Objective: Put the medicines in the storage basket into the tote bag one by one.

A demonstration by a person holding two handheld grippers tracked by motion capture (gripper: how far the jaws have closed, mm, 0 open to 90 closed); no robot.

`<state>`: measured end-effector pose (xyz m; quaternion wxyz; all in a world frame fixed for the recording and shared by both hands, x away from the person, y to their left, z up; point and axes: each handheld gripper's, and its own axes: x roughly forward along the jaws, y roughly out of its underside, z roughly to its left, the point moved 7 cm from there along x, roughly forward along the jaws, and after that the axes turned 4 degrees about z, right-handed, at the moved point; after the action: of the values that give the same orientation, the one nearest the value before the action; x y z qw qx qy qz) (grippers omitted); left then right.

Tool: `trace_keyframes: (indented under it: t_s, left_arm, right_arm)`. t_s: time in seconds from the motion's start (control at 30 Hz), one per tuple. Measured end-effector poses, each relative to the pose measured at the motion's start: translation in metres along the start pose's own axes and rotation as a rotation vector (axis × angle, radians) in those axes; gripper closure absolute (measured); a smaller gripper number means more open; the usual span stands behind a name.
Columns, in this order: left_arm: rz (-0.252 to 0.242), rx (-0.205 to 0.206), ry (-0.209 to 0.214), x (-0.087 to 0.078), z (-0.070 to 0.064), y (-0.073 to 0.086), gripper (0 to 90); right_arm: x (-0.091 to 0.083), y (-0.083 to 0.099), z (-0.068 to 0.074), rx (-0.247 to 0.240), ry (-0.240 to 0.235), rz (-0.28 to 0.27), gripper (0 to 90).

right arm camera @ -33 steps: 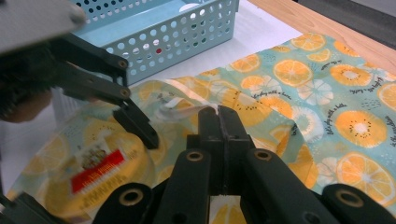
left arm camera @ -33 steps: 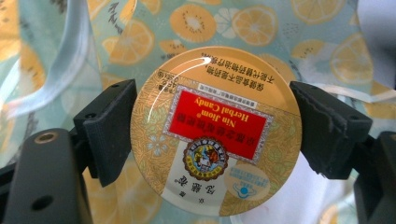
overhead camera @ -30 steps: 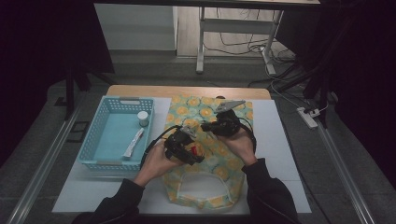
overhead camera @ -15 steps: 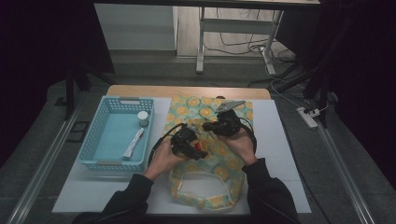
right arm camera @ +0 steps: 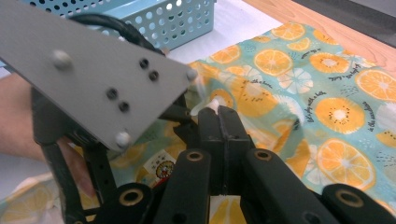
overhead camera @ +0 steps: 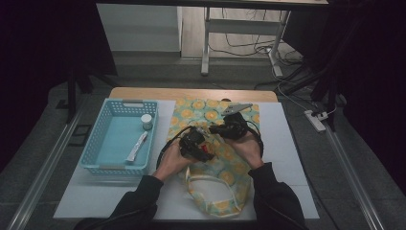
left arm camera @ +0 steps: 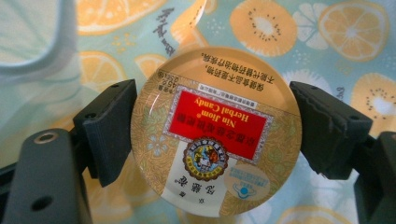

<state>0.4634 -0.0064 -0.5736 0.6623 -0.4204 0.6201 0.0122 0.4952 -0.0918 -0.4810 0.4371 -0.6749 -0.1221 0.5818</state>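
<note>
A round gold candy tin (left arm camera: 210, 135) with a red label sits between the jaws of my left gripper (left arm camera: 215, 128), which is shut on it. Beneath it lies a cloth bag (overhead camera: 230, 167) printed with orange slices, spread on the white table mat, its looped handles toward the person. My right gripper (right arm camera: 219, 112) is shut on a raised fold of the bag's cloth (right arm camera: 212, 103). In the high view, the left gripper (overhead camera: 194, 143) and right gripper (overhead camera: 229, 128) hang close together over the bag's middle. The left gripper's grey plate (right arm camera: 93, 70) fills the near left of the right gripper view.
A light blue basket (overhead camera: 107, 160) stands left of the bag, holding a small white jar (overhead camera: 146, 121) and a white tube (overhead camera: 136, 146). The table's wooden far edge (overhead camera: 191, 93) runs behind the bag. White mat (overhead camera: 282, 143) shows right of the bag.
My left gripper has carried the tin a little forward and right, closer to the right gripper. The right gripper has stayed pinched on the cloth.
</note>
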Motion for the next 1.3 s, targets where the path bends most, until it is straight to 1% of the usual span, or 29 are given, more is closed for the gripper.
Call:
trace_keyframes:
  t_s: [0.1,0.2,0.23,0.33,0.43,0.47,0.57,0.63,0.8,0.93,0.97,1.0,1.07,1.17,1.3]
  left_arm:
    - [0.009,0.004,-0.011,0.005,0.001,0.001,20.1]
    - [0.008,0.009,-0.021,0.005,0.002,0.000,19.7]
    - [0.006,0.010,-0.023,0.004,0.002,0.000,19.4]
    - [-0.012,0.001,-0.012,0.000,0.002,-0.001,15.8]
    - [-0.008,-0.002,-0.027,-0.004,0.002,-0.001,13.9]
    - [-0.011,-0.002,-0.025,-0.006,0.001,-0.001,13.7]
    - [-0.020,0.004,-0.008,-0.011,-0.004,-0.001,12.0]
    - [-0.027,0.011,-0.008,-0.015,-0.006,-0.001,11.1]
    - [-0.067,-0.009,0.031,-0.027,-0.013,0.000,7.4]
    - [-0.076,-0.006,0.053,-0.034,-0.017,0.003,3.9]
    - [-0.083,-0.011,0.063,-0.036,-0.018,0.004,3.0]
    - [-0.092,-0.014,0.084,-0.038,-0.019,0.005,2.1]
    - [-0.093,-0.015,0.107,-0.041,-0.020,0.007,0.3]
    - [-0.100,-0.008,0.110,-0.047,-0.021,0.011,0.0]
    - [-0.135,-0.027,0.123,-0.059,-0.022,0.016,0.0]
  right_arm:
    - [-0.001,0.000,0.000,0.003,0.002,0.000,90.0]
    - [0.000,0.000,0.000,0.004,0.001,0.002,90.0]
    - [0.000,0.000,0.000,0.003,0.002,0.002,90.0]
    - [0.000,0.000,0.000,0.000,0.002,0.001,90.0]
    - [0.000,0.000,0.000,-0.002,0.002,-0.001,90.0]
    - [0.000,0.000,0.000,-0.001,0.002,0.000,90.0]
    - [0.000,0.000,0.001,-0.002,0.000,-0.001,90.0]
    - [0.000,0.000,0.001,-0.004,0.001,0.000,90.0]
    - [-0.001,0.000,0.002,-0.002,-0.001,0.001,90.0]
    - [-0.001,0.000,0.002,-0.006,-0.004,0.003,90.0]
    - [0.000,0.000,0.003,-0.010,-0.005,0.003,90.0]
    - [0.000,0.000,0.003,-0.016,-0.007,0.004,90.0]
    - [0.000,0.000,0.004,-0.027,-0.009,0.007,90.0]
    - [0.000,0.000,0.004,-0.029,-0.009,0.009,90.0]
    - [0.000,0.000,0.004,-0.025,-0.008,0.011,90.0]
